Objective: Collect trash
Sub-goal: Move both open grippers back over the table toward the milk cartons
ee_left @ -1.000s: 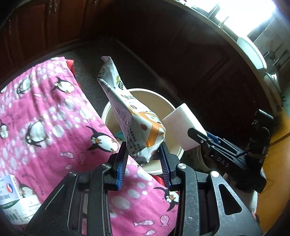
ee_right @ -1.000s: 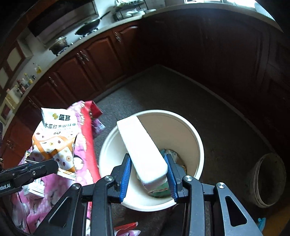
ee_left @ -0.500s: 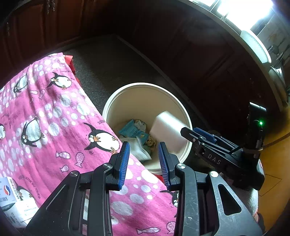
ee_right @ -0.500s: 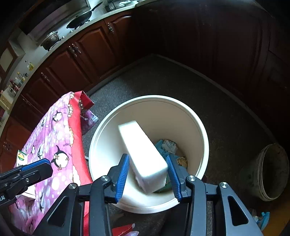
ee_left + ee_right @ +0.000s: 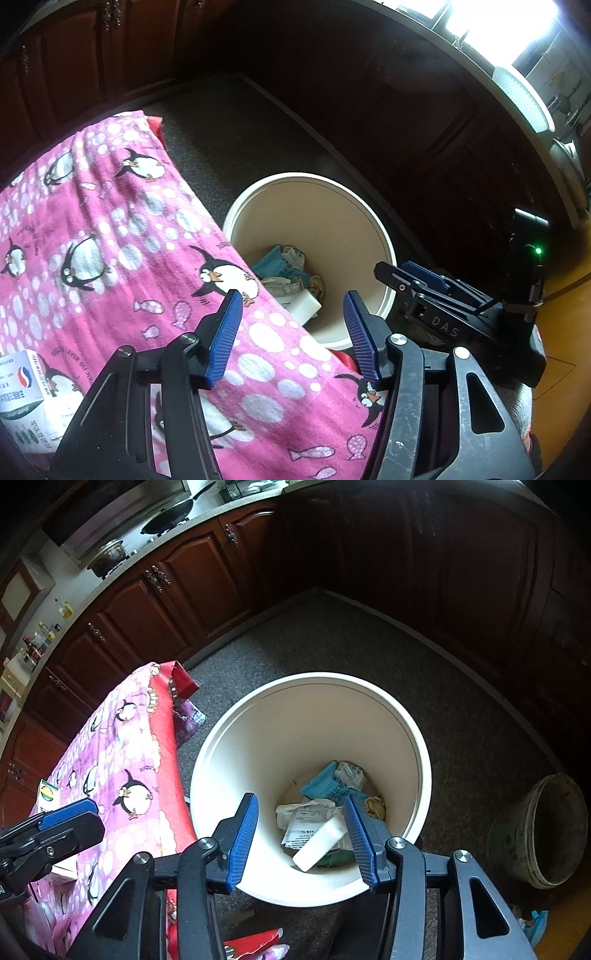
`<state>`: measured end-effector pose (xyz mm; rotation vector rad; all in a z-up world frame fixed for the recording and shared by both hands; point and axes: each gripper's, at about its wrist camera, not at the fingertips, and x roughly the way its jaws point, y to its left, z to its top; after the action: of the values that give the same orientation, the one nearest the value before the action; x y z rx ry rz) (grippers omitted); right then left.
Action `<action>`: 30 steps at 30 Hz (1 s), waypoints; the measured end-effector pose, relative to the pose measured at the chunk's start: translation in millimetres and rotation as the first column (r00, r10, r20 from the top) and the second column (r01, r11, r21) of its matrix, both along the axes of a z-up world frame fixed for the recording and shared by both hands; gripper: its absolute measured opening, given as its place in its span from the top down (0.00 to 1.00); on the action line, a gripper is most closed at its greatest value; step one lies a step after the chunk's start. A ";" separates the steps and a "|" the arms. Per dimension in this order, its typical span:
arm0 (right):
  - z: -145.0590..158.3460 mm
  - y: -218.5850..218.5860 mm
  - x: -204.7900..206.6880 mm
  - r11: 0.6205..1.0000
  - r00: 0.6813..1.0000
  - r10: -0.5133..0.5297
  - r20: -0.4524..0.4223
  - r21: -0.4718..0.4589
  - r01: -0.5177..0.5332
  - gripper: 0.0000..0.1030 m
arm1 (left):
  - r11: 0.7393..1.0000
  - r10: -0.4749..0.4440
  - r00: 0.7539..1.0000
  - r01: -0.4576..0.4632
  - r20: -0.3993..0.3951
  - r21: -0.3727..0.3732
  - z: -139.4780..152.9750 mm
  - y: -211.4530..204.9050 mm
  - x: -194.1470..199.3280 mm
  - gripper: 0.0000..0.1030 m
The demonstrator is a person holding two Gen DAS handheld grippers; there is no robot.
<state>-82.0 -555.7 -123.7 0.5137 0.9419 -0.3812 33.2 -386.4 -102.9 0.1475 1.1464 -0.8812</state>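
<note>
With both sets of jaws spreading apart right now, neither gripper has anything in it. The left gripper (image 5: pixel 293 332) hangs over the edge of the pink penguin cloth (image 5: pixel 110 240), blue pads wide of each other with only cloth and bucket rim showing between them. The right gripper (image 5: pixel 301 834) sits above the near rim of the white bucket (image 5: pixel 258 738), pads clear of everything, looking straight down into it.

So all the trash I can pick out is at the bottom of the white bucket. Count-wise: one white foam block (image 5: pixel 319 843) lying tilted against the near wall, one white printed wrapper (image 5: pixel 306 821) right under and beside it, one teal packet (image 5: pixel 325 784) with white writing on it further back, one crumpled whitish bag (image 5: pixel 351 773) touching the teal one, and a small brownish crumpled wad (image 5: pixel 375 806) on the right side. Something green pokes out under the foam block, can't tell what it is. The print on those is too small for me to read.

Left of the bucket, on the penguin cloth, there's one white carton (image 5: pixel 22 391) with a red and blue logo and Chinese text, which I can't make out properly. The cloth itself has some faint lettering too, unreadable. One red edge (image 5: pixel 164 716) runs along the cloth on the side facing the bucket.

Right of the bucket on the dark floor stands one dirty grey pail (image 5: pixel 539 827), well apart from it. "DAS" is printed on the right gripper's body as seen from the left camera.
</note>
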 end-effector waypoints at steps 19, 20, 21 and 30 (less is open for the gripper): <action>46.0 41.3 12.0 0.995 0.993 0.082 0.079 -0.057 -0.078 0.41 | 0.993 0.079 0.997 -0.080 -0.020 -0.088 35.8 88.0 0.4 0.32; 48.9 45.4 13.2 0.994 0.992 0.092 0.084 -0.058 -0.088 0.41 | 0.992 0.088 0.996 -0.089 -0.019 -0.090 37.9 96.7 0.4 0.32; 52.3 49.8 14.8 0.993 0.991 0.104 0.089 -0.061 -0.099 0.41 | 0.991 0.098 0.995 -0.099 -0.015 -0.091 39.8 105.0 -0.1 0.32; 69.8 107.2 38.1 0.969 0.960 0.248 0.129 -0.055 -0.243 0.39 | 0.966 0.248 0.969 -0.246 0.016 -0.075 57.4 196.6 17.3 0.32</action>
<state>-43.9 -448.5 -53.9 0.3769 0.8536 -0.1377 50.5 -189.8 -45.5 -0.0440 1.0810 -0.6962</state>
